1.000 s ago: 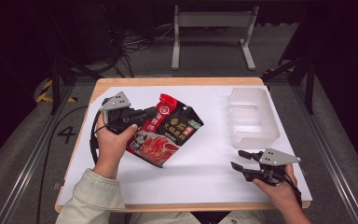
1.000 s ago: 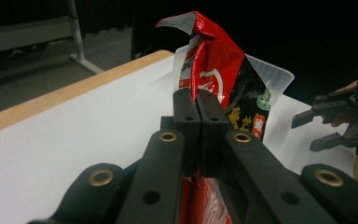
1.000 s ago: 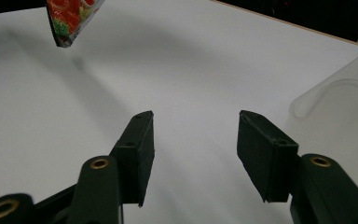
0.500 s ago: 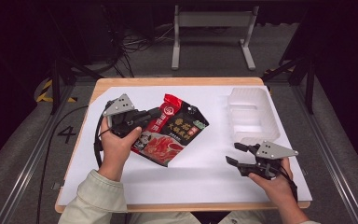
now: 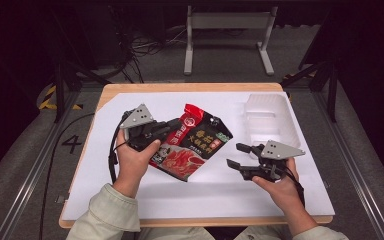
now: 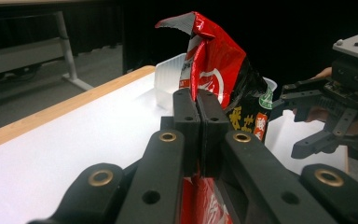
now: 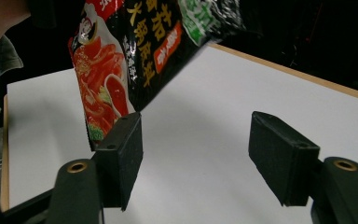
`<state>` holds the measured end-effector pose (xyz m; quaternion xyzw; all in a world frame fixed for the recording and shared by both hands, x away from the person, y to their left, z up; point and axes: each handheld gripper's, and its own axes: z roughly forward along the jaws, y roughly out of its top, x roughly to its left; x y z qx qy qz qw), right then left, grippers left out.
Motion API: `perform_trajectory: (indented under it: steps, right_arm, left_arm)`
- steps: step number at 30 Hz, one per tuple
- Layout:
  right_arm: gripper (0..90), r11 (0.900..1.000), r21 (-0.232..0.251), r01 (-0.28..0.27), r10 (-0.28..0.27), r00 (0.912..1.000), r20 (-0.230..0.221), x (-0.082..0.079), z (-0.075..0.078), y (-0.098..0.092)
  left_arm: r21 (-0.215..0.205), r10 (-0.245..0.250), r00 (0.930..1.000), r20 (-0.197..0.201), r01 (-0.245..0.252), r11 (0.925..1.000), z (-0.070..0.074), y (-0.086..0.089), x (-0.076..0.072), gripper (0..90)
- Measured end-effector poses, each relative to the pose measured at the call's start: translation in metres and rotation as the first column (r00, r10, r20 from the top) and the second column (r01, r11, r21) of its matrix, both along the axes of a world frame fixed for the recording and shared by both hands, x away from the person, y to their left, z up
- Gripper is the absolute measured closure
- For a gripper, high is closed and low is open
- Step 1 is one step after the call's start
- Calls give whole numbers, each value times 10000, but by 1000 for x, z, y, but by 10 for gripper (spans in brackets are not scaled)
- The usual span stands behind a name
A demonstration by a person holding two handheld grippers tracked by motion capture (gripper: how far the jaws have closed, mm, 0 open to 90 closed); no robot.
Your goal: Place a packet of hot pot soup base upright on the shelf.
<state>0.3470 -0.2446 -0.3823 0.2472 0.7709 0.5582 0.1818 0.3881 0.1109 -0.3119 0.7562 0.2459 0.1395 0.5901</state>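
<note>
A red and black food pouch (image 5: 195, 145) hangs tilted above the white sheet. My left gripper (image 5: 172, 127) is shut on the pouch's left edge. In the left gripper view the two jaws of the left gripper (image 6: 199, 100) press together on the pouch (image 6: 214, 70), which stands up behind them. My right gripper (image 5: 236, 156) sits just right of the pouch and points left toward it. Its jaws have just been opening and nothing is between them. In the right gripper view the right gripper (image 7: 196, 144) is wide apart, with the pouch (image 7: 135, 51) hanging above its left jaw.
A clear plastic tray (image 5: 270, 120) stands at the back right of the white sheet (image 5: 190, 200), which covers a wooden table. A metal stand (image 5: 227, 30) is on the floor beyond the table. Rails run along both sides.
The right hand has risen and moved left toward the pouch, and its jaws have widened. The left hand has carried the pouch a little to the right.
</note>
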Motion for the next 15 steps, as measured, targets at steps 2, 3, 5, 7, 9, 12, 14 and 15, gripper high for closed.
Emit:
perform_trajectory:
  steps: [2, 3, 5, 7, 9, 12, 14, 15]
  right_arm:
    - [354, 9999, 42, -95, 95, 9999, 37, 1, 1, 4]
    - [352, 9998, 93, -157, 156, 9999, 60, 2, 1, 7]
    - [345, 9994, 157, -313, 312, 9995, 55, 3, 2, 10]
    - [340, 9983, 298, -506, 504, 9987, 57, 5, 2, 14]
    - [336, 9978, 272, -603, 600, 9981, 109, 6, 1, 18]
    - [335, 9971, 312, -691, 686, 9975, 147, 7, 1, 22]
    - [333, 9962, 402, -775, 769, 9969, 149, 9, 1, 24]
    - [333, 9956, 450, -817, 811, 9966, 160, 9, 1, 25]
  left_arm:
    - [-42, 55, 10000, 83, -55, 10000, 0, -2, -2, 887]
    - [-90, 85, 9998, 169, -83, 9999, 0, -3, -3, 887]
    - [-99, 106, 9994, 318, -103, 9999, 0, -4, -3, 887]
    - [-344, 113, 9989, 459, -97, 9994, 0, -5, -4, 887]
    - [-420, 90, 9986, 520, -68, 9991, -1, -4, -4, 887]
    - [-537, 20, 9983, 584, 11, 9986, -2, -6, -5, 887]
    - [-589, -146, 9979, 637, 183, 9981, -2, -8, -5, 887]
    - [-589, -146, 9979, 637, 183, 9981, -2, -8, -5, 887]
